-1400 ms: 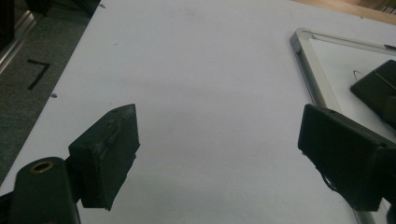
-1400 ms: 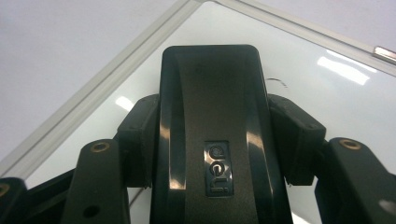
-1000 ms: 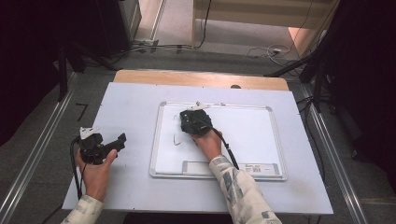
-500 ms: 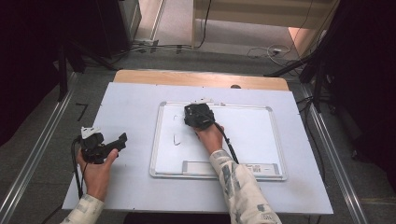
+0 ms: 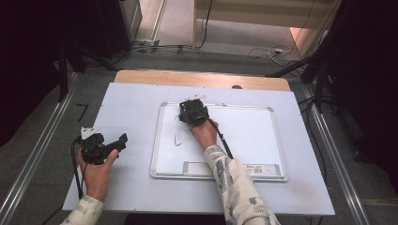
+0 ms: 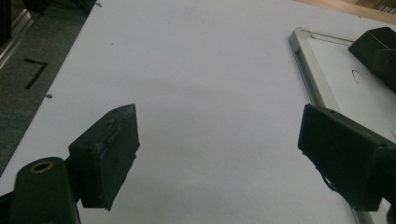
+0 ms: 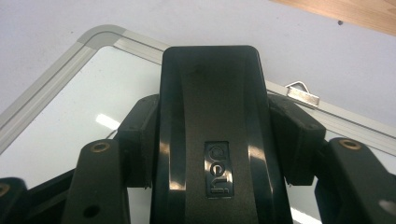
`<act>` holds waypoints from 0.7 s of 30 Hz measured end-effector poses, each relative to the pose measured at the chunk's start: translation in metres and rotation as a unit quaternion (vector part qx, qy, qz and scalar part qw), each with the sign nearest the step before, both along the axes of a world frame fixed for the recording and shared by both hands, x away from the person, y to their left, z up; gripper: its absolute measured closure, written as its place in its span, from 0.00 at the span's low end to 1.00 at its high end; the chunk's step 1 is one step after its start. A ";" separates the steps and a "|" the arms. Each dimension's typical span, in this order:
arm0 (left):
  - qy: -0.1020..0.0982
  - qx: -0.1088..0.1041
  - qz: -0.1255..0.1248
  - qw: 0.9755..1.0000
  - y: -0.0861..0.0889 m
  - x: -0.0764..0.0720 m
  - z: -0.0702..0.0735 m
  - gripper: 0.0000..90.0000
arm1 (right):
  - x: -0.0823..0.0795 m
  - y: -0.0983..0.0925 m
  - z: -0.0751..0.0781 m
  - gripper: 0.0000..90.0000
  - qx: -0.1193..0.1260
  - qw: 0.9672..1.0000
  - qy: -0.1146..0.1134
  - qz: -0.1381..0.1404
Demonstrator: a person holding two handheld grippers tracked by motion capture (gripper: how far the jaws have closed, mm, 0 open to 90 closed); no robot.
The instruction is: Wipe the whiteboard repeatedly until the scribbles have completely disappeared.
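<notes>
Glossy black eraser [image 7: 212, 140] clamped in right gripper [image 5: 193, 112] over metal-framed whiteboard [image 5: 244, 140] — left gripper [image 6: 219, 154] agape, empty.

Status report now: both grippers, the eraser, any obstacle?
Right gripper shut on black eraser, at whiteboard top-left corner. Left gripper open, nothing between its jaws. Pen marks remain; nothing in the way.

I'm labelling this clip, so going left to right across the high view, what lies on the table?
Left gripper, open over bare table → short dark mark on the whiteboard → right gripper, shut on a black eraser.
</notes>
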State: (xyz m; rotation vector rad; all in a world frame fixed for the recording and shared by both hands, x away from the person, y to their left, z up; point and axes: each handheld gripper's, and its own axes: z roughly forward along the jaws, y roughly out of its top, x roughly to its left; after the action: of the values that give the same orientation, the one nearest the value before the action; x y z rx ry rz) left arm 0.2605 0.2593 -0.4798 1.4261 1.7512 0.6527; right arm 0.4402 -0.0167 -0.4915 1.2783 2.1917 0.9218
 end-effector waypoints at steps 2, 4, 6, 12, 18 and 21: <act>-0.001 -0.001 0.000 1.000 0.000 0.000 0.000 0.14 | 0.000 0.003 0.000 0.42 0.000 1.000 0.000 0.002; -0.001 0.000 0.000 1.000 0.000 0.000 0.000 0.14 | -0.001 0.007 0.000 0.42 0.000 1.000 0.000 0.006; -0.001 0.000 -0.001 1.000 0.000 0.000 0.001 0.14 | -0.002 0.012 0.000 0.42 0.001 1.000 0.001 0.009; -0.002 -0.001 0.000 1.000 0.000 0.000 0.001 0.14 | -0.006 0.028 -0.001 0.42 0.001 1.000 0.001 0.024; -0.002 -0.002 0.000 1.000 0.000 0.000 0.000 0.14 | -0.012 0.038 -0.001 0.42 0.002 0.999 0.003 0.036; -0.002 -0.002 -0.001 1.000 0.000 0.000 0.000 0.14 | -0.015 0.042 -0.001 0.42 0.003 0.999 0.003 0.045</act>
State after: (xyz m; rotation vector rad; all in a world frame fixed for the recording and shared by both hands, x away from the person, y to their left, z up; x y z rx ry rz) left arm 0.2605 0.2595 -0.4797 1.4232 1.7470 0.6511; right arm 0.4251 0.0256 -0.4925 1.1956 2.2683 0.9612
